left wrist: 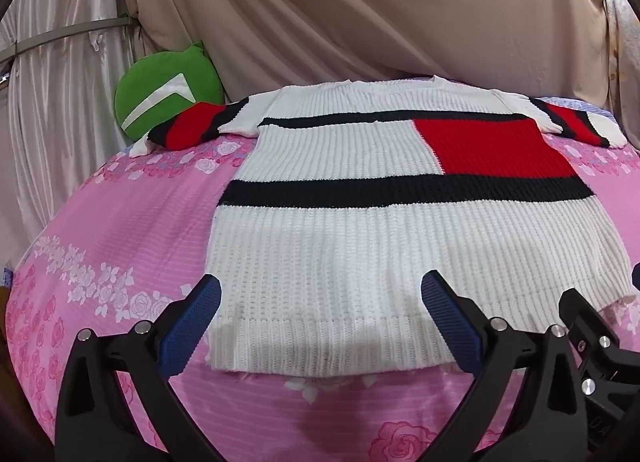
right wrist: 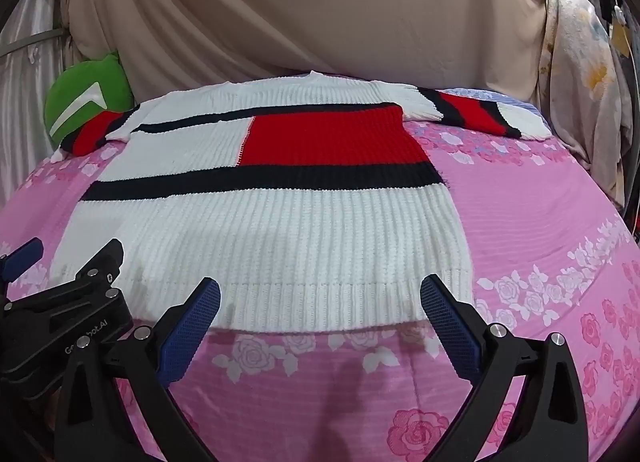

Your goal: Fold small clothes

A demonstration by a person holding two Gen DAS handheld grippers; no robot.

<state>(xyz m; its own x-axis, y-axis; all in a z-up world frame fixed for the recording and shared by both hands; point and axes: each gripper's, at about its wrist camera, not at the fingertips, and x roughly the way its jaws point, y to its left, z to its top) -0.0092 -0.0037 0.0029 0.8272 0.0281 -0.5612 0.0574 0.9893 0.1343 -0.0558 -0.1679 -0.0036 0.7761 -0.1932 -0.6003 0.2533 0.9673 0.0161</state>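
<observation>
A white knit sweater (left wrist: 352, 254) with black bands and a red block lies flat on the pink bed, sleeves spread out to both sides. It also shows in the right wrist view (right wrist: 280, 238). My left gripper (left wrist: 320, 294) is open and empty, its blue pads just above the hem's left half. My right gripper (right wrist: 320, 298) is open and empty above the hem's right half. The left gripper's body (right wrist: 68, 302) shows at the left of the right wrist view, and part of the right gripper (left wrist: 592, 326) shows at the right edge of the left wrist view.
The pink rose-print bedsheet (left wrist: 112, 246) covers the bed. A green cushion (left wrist: 168, 93) sits at the back left by the left sleeve. Beige curtains (left wrist: 360, 13) hang behind the bed. Floral fabric (right wrist: 580, 73) hangs at the right.
</observation>
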